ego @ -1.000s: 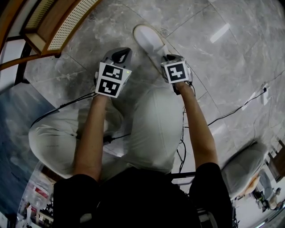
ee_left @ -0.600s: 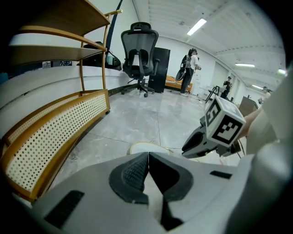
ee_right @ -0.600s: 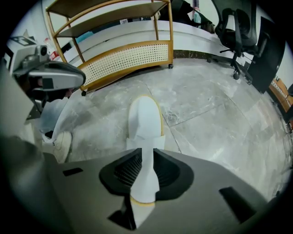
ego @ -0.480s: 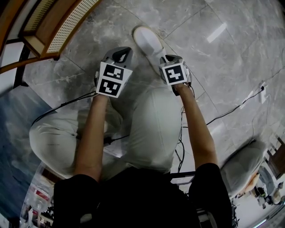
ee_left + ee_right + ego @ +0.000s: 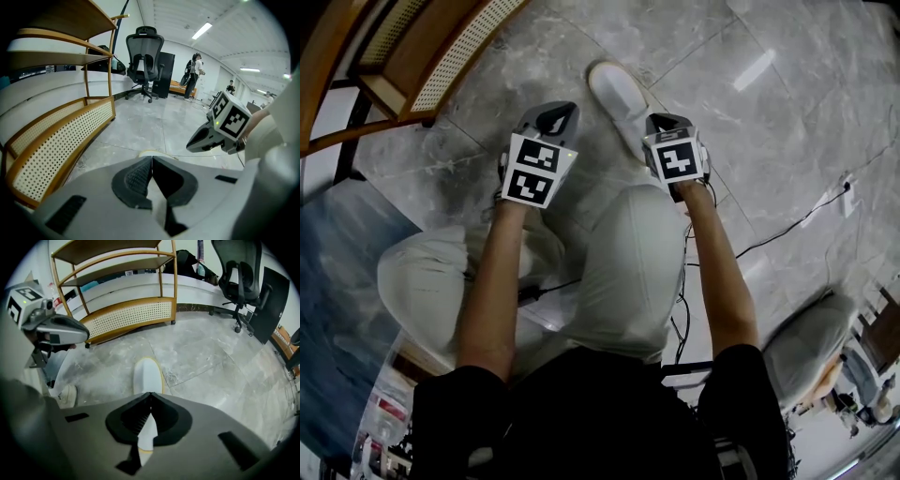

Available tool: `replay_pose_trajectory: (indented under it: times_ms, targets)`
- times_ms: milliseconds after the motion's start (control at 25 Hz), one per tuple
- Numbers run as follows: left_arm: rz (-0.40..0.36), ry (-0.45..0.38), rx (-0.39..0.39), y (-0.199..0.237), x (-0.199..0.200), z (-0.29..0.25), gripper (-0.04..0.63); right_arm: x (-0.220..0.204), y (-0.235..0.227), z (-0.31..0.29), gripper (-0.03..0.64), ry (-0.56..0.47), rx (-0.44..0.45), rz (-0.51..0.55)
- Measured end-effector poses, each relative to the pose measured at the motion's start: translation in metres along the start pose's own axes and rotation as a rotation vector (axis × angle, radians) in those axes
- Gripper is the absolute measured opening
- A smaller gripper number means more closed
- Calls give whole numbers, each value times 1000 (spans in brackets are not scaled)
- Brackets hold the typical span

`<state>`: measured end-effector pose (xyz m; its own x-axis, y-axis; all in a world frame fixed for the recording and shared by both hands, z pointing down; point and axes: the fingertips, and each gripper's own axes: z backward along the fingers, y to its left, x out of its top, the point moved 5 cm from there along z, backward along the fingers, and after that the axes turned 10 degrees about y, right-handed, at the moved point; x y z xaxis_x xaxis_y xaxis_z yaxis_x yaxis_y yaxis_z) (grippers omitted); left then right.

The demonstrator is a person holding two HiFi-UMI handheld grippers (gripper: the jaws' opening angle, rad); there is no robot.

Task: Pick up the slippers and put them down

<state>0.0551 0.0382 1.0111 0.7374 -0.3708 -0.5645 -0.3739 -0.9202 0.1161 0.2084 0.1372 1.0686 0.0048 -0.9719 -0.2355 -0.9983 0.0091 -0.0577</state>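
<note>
One white slipper (image 5: 618, 95) lies flat on the grey marble floor; the right gripper view shows it as the slipper (image 5: 147, 375) straight ahead below the jaws. My right gripper (image 5: 662, 121) hangs just above its heel end. Its jaws have just been closing and now meet at the tips of my right gripper (image 5: 150, 395) with nothing between them. My left gripper (image 5: 553, 114) hovers to the left of the slipper. My left gripper (image 5: 152, 158) is shut and empty, with only a sliver of the slipper's rim (image 5: 151, 153) showing past it.
A wooden shelf with a cane panel (image 5: 422, 47) stands at the left. An office chair (image 5: 145, 51) and people (image 5: 193, 70) are further off. Cables (image 5: 787, 232) run over the floor at the right. The person's knees (image 5: 628, 262) are below the grippers, with a shoe (image 5: 68, 395) near them.
My right gripper has lifted a little off the slipper's heel end. The slipper stays on the floor. The left gripper has barely shifted.
</note>
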Motion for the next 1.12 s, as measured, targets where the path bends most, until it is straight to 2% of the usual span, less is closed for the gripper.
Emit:
replay_pose_trajectory:
  times_ms: [120,240,480,640,840,1120]
  targets:
    - [14,-1,1,7,6,13,5,13,4,19,0,-17,-15,13]
    - [-21,5,12,12,17,29,6,28,10,43,0,-41,-11,11]
    - [-40,3,16,25,44,66,5,54,22,97,0,-76,-3,0]
    - [-26,1,12,27,62,95,5,70,31,141,0,-104,-3,-4]
    - [-97,13,18,17,90,133,5,91,39,197,0,-148,16,-18]
    - [-11,-16,4,11,117,205,5,116,60,278,0,-161,32,8]
